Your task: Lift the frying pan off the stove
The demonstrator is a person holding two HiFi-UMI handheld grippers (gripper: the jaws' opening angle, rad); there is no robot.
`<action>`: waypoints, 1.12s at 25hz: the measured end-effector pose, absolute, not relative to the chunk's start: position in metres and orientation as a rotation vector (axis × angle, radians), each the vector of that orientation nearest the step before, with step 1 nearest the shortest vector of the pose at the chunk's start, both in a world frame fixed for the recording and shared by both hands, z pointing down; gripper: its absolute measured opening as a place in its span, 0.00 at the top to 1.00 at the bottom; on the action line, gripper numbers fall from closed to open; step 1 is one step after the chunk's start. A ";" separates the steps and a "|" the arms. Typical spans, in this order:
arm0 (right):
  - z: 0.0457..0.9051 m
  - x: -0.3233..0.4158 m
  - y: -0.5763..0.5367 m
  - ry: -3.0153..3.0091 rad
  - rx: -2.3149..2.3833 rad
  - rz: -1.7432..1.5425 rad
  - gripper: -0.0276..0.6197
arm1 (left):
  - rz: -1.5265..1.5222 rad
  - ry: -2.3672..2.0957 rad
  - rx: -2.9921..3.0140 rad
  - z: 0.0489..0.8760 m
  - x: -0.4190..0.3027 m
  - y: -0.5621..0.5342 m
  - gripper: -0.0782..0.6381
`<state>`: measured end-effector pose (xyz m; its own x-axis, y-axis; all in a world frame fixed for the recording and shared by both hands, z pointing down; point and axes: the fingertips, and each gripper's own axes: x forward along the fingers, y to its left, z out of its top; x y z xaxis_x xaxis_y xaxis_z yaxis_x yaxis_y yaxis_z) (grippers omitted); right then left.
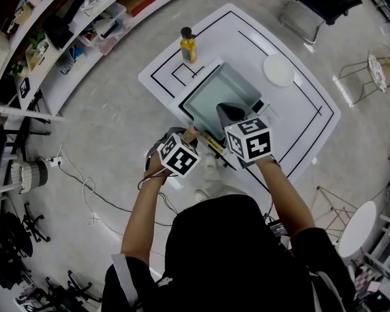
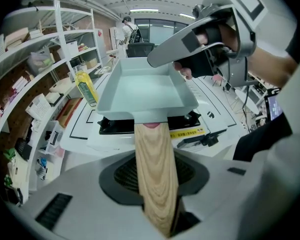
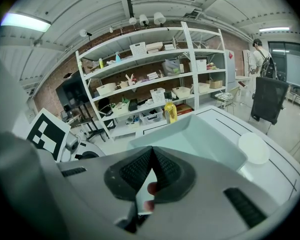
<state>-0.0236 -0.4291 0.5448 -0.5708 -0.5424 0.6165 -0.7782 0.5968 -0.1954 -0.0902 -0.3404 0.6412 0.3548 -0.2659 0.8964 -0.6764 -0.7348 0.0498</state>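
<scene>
A square grey-green frying pan (image 1: pixel 221 96) stands over the black stove (image 2: pixel 115 125) on the white table (image 1: pixel 312 129); whether it rests on the stove or hangs just above it I cannot tell. Its wooden handle (image 2: pixel 154 174) points toward me. My left gripper (image 1: pixel 190 136) is shut on that handle, which fills the gap between the jaws of the left gripper (image 2: pixel 154 154). My right gripper (image 1: pixel 225 113) hovers over the pan's near right corner, jaws shut with nothing between them. From the right gripper (image 3: pixel 151 151) the pan (image 3: pixel 200 139) lies just ahead.
A yellow oil bottle (image 1: pixel 188 44) stands on the table beyond the pan, and a white plate (image 1: pixel 278 69) lies at the far right. Storage shelves (image 1: pixel 45 51) run along the left. Chairs and stools (image 1: pixel 370 70) stand around the table, and cables (image 1: pixel 91 194) lie on the floor.
</scene>
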 end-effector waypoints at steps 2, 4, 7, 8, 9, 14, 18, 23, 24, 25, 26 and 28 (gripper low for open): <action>0.542 -0.024 -0.428 -2.328 1.046 0.617 0.95 | 1.340 -0.835 2.208 0.642 -0.090 -0.340 0.71; 0.540 -0.022 -0.428 -2.330 1.050 0.614 0.95 | 1.339 -0.845 2.206 0.642 -0.090 -0.339 0.71; 0.538 -0.019 -0.428 -2.328 1.060 0.611 0.95 | 1.332 -0.864 2.197 0.641 -0.091 -0.339 0.71; 0.537 -0.017 -0.427 -2.326 1.064 0.610 0.95 | 1.325 -0.871 2.193 0.640 -0.090 -0.339 0.71; 0.537 -0.015 -0.426 -2.324 1.067 0.608 0.95 | 1.315 -0.878 2.189 0.640 -0.089 -0.338 0.71; 0.534 -0.012 -0.418 -2.322 1.079 0.598 0.95 | 1.262 -0.912 2.179 0.634 -0.087 -0.335 0.71; 0.530 -0.007 -0.411 -2.323 1.092 0.590 0.95 | 1.250 -0.935 2.177 0.627 -0.088 -0.329 0.71; 0.523 -0.007 -0.400 -2.327 1.101 0.565 0.95 | 1.221 -0.970 2.173 0.620 -0.091 -0.317 0.71; 0.522 -0.006 -0.397 -2.328 1.104 0.563 0.95 | 1.219 -0.980 2.169 0.619 -0.092 -0.315 0.71; 0.520 -0.005 -0.394 -2.330 1.109 0.562 0.95 | 1.217 -0.990 2.164 0.617 -0.094 -0.312 0.71; 0.518 -0.005 -0.391 -2.331 1.113 0.558 0.95 | 1.214 -1.000 2.160 0.615 -0.095 -0.308 0.71; 0.515 -0.005 -0.384 -2.333 1.119 0.548 0.95 | 1.206 -1.023 2.150 0.612 -0.098 -0.302 0.71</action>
<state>-0.0048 -0.3839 0.5155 -0.5429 -0.6021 0.5854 -0.7999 0.5831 -0.1421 -0.0979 -0.3023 0.6117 0.3366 -0.3781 0.8624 -0.7893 -0.6128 0.0394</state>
